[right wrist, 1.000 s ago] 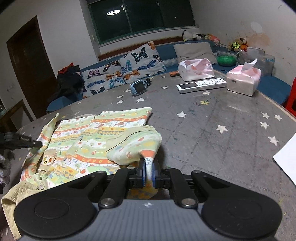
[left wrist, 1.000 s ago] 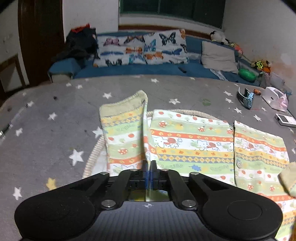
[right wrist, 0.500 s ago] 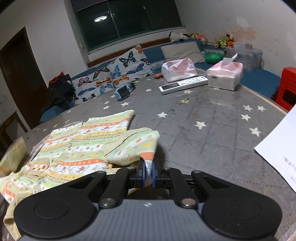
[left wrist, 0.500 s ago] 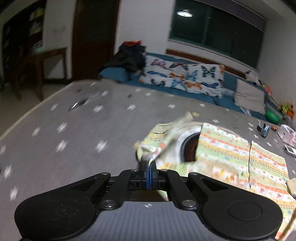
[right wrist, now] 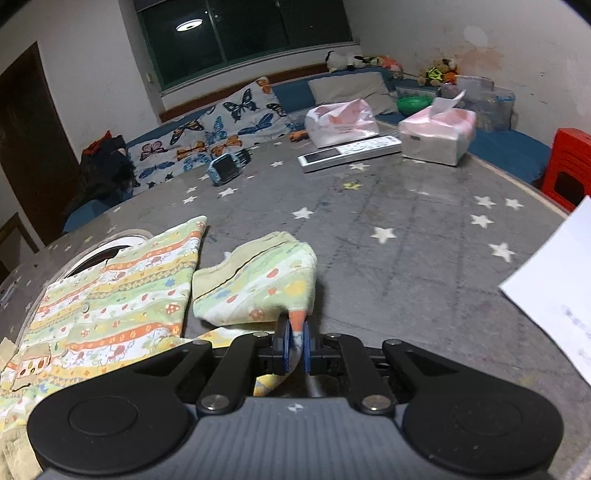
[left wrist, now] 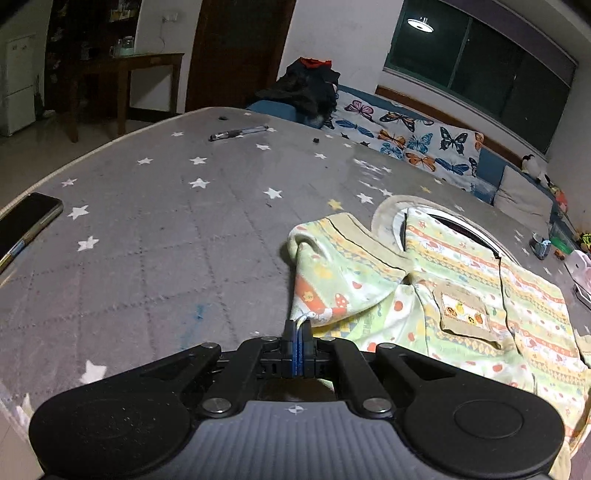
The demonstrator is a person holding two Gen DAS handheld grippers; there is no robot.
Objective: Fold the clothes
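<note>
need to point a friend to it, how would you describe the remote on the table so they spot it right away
On the grey star-print table, look to the far side near the butterfly cushions. The remote control lies flat between a pink plastic bag and a pink tissue pack. It is the only long, thin white bar there, with a screen at one end.

A dark window (right wrist: 243, 37) reflecting a ceiling lamp (right wrist: 189, 25) sits in white walls (right wrist: 92, 62) above a blue bench (right wrist: 498, 144) with butterfly cushions (right wrist: 221, 129), beside a brown door (left wrist: 236, 51).
</note>
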